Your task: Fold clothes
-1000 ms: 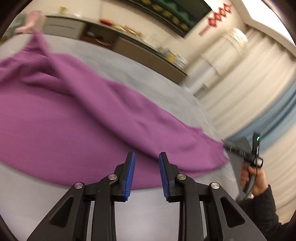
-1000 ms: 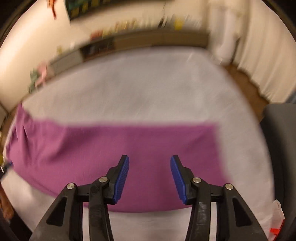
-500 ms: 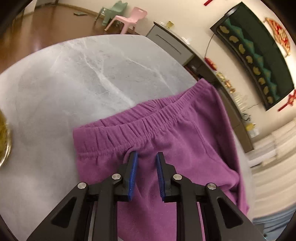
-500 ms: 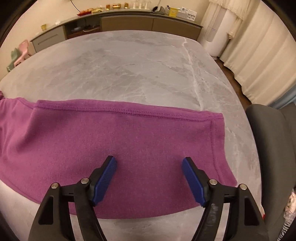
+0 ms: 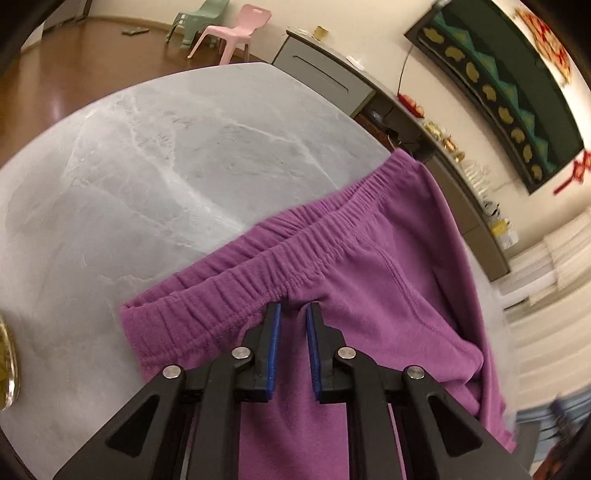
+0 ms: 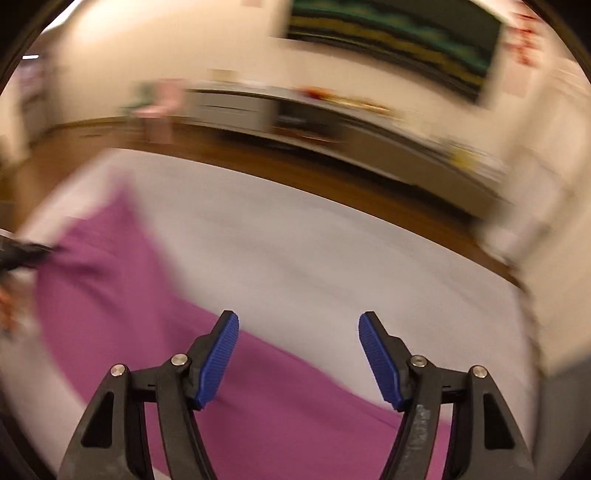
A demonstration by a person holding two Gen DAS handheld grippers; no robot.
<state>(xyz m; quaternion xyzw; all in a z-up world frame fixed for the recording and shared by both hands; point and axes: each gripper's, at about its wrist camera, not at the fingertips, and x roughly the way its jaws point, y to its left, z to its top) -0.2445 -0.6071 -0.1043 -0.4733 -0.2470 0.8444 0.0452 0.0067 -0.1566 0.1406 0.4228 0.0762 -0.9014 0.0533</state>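
The left gripper has its jaws drawn close together on a pinch of the purple trousers, just below the gathered elastic waistband. The trousers lie across the grey marble worktop. Beyond it, a pink chair and a green chair stand on the wooden floor.

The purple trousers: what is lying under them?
The purple trousers rest on the grey marble table. Whatever is beneath the cloth itself is hidden.
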